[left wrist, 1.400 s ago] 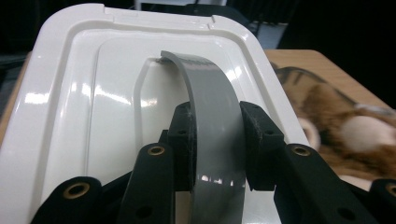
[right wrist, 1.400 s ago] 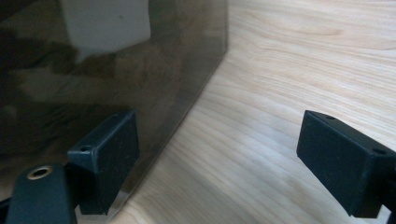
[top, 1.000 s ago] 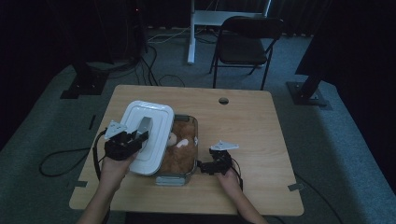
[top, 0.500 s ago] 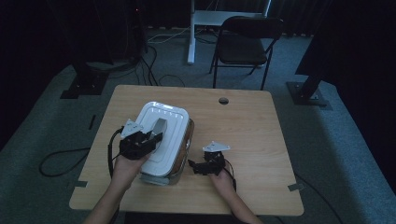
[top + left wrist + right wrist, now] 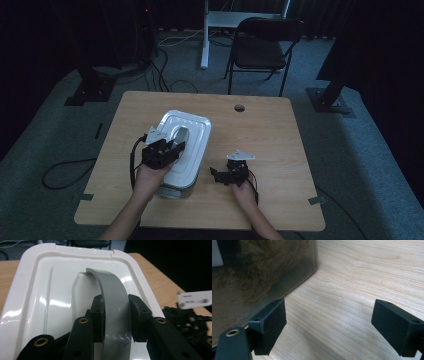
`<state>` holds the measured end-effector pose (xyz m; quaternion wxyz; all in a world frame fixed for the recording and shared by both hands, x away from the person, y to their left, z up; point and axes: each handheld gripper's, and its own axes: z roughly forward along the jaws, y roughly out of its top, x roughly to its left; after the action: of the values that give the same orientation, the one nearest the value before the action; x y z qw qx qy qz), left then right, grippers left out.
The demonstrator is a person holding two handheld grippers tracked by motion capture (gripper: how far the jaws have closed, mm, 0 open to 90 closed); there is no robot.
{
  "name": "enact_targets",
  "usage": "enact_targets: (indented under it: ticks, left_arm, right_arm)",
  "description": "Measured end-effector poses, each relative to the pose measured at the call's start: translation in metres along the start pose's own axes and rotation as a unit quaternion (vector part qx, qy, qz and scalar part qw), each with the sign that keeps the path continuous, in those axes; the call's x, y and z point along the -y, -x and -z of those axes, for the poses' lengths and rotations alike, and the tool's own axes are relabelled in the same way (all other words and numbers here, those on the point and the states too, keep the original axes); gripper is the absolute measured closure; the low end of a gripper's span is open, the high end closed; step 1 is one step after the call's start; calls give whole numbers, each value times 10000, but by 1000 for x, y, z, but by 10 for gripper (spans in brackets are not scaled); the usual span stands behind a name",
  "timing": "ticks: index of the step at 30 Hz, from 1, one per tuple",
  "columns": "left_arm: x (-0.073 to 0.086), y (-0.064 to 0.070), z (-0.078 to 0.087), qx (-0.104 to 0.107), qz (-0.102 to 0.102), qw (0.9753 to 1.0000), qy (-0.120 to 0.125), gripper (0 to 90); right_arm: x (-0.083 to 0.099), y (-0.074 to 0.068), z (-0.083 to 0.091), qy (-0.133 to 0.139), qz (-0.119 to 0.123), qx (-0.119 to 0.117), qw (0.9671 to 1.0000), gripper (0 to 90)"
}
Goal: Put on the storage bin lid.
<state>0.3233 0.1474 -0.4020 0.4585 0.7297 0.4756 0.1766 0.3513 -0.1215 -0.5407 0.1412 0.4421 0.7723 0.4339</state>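
Overhead, a white plastic lid with rounded corners and a raised rim sits on a clear container near the front-left of the wooden tabletop. Glossy and stepped toward its centre, the lid carries an arched grey handle along its middle. The left hand-held gripper is clenched on that handle, its black pads pressed against both edges of the grey strip. Through the container's transparent wall, the right gripper view shows brown, furry-looking contents, too blurred to identify. The right hand-held gripper rests low over the bare wood just beside the container, its jaws spread wide and grasping nothing. A folding chair stands beyond the tabletop.
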Motion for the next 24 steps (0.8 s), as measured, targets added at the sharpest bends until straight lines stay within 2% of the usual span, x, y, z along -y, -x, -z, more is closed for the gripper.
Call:
enact_targets:
  ticks: [10, 13, 16, 24]
  left_arm:
    - [5, 2, -1, -117, 195, 9997, 35, 687]
    - [7, 4, 0, -114, 156, 9998, -12, 686]
    - [9, 4, 0, -171, 237, 9996, -47, 684]
    - [14, 8, -3, -276, 243, 9993, -73, 685]
  right_arm:
    - [0, 0, -1, -27, -2, 10, 10000, 121]
    - [0, 1, -1, -28, -18, -2, 10000, 121]
    - [0, 1, 0, -18, -44, -9, 10000, 121]
    - [0, 2, -2, -42, -44, -35, 10000, 121]
